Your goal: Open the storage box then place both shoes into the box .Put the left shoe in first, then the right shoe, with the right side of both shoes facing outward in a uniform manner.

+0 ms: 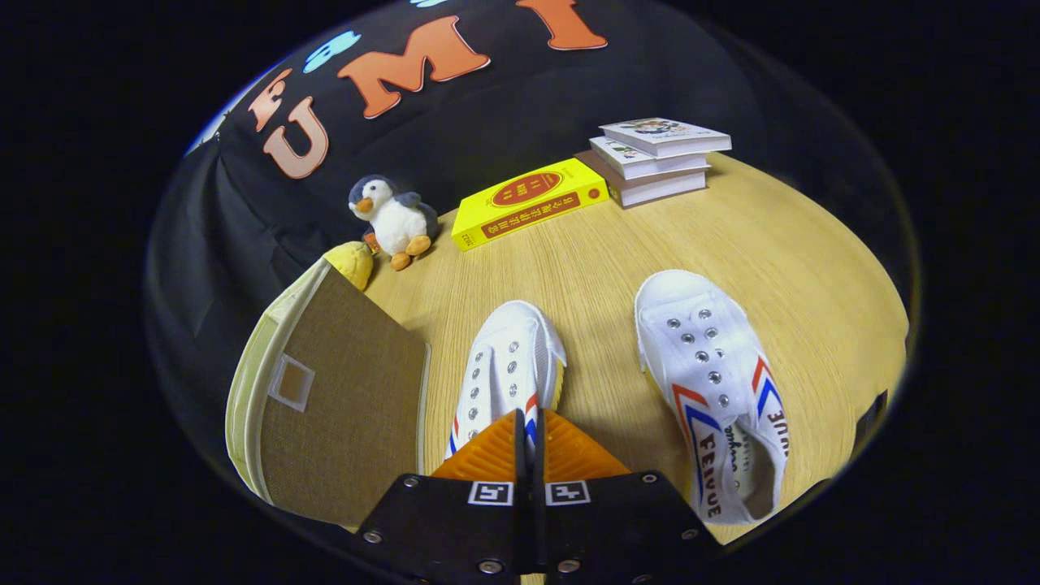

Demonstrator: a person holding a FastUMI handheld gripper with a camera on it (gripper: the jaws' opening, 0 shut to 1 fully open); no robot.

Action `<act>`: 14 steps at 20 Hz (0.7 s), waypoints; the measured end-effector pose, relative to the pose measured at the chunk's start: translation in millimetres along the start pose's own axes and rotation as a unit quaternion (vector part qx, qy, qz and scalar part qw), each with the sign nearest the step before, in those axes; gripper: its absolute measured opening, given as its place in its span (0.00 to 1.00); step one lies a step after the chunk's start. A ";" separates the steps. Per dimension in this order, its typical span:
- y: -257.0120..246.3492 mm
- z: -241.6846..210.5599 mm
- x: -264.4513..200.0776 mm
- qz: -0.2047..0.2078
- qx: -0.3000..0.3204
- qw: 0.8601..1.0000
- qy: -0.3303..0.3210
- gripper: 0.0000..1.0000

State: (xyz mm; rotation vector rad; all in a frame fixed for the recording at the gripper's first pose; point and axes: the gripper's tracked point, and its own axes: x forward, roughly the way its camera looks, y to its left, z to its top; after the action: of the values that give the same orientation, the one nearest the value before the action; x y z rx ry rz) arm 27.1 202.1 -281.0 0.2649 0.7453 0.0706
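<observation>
The gripper (529, 443) has its fingers pressed together, clamping the near shoe (505, 370) by its side wall. Left of that shoe lies the storage box (341, 398); to its right, apart, the other shoe (715, 382).

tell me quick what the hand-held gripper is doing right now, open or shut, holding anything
Hand-held gripper: fingers closed together, apparently pinching the heel of the near white shoe; the grip itself is hidden, so holding cannot be confirmed.
</observation>
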 end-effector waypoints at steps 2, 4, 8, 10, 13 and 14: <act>8.2 8.8 -11.0 0.008 0.013 1.000 -0.011 0.00; 14.1 17.7 -23.9 0.007 0.022 1.000 -0.020 0.00; 37.5 45.9 -57.4 0.003 0.032 0.998 -0.051 0.00; 49.2 66.3 -78.6 -0.007 0.014 0.997 -0.080 0.00; 78.3 96.3 -113.2 -0.001 0.012 0.993 -0.121 0.00; 90.5 105.0 -122.9 0.007 0.014 0.991 -0.132 0.00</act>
State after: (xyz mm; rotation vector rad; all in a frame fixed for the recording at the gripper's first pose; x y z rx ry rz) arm 10.9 247.7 -102.2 0.2996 0.4810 0.0368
